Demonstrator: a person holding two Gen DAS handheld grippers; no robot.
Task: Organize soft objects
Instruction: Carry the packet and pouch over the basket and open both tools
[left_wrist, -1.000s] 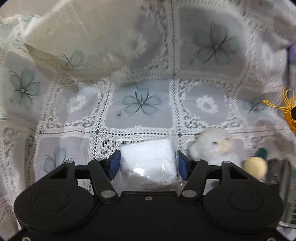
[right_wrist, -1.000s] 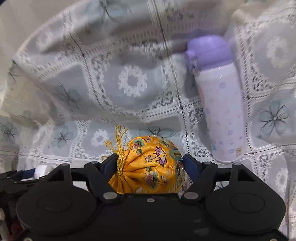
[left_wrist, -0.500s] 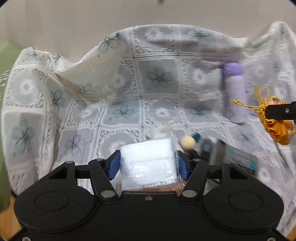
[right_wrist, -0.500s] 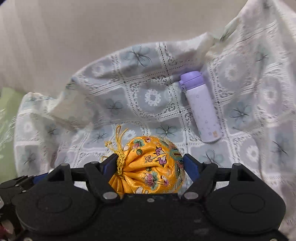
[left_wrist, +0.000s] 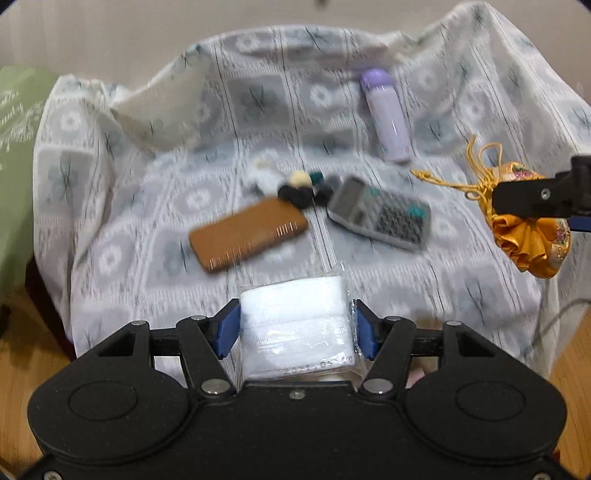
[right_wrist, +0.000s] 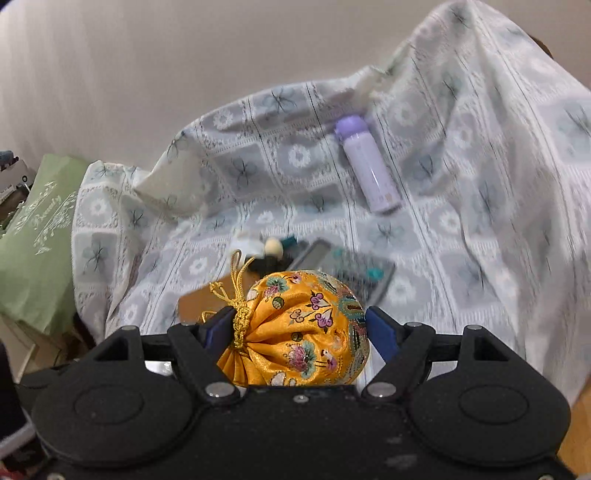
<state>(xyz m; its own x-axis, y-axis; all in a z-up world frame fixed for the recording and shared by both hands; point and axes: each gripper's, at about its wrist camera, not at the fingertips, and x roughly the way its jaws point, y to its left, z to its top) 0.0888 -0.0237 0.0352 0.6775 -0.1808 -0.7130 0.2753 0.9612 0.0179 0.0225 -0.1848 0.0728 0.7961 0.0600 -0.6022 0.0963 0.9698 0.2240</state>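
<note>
My left gripper (left_wrist: 295, 328) is shut on a white folded cloth pack in clear plastic (left_wrist: 295, 325), held in the air in front of the covered seat. My right gripper (right_wrist: 295, 328) is shut on an orange embroidered drawstring pouch (right_wrist: 299, 328) with a gold cord. The left wrist view also shows that pouch (left_wrist: 528, 240) at the right edge, hanging from the right gripper's fingers (left_wrist: 532, 199). A small plush toy (left_wrist: 295, 184) with white, cream and black parts lies on the lace cloth (left_wrist: 110, 206), blurred.
On the lace-covered seat lie a brown flat case (left_wrist: 247, 236), a grey calculator (left_wrist: 380, 218) and a lilac bottle (left_wrist: 388, 114). A green cushion (right_wrist: 33, 240) stands at the left. Wooden floor (left_wrist: 26, 369) shows below the cloth's edges. A plain wall rises behind.
Both grippers have pulled back and up from the cloth with their loads still held. The seat's objects, close before, now lie farther off, and the floor and wall have come into view.
</note>
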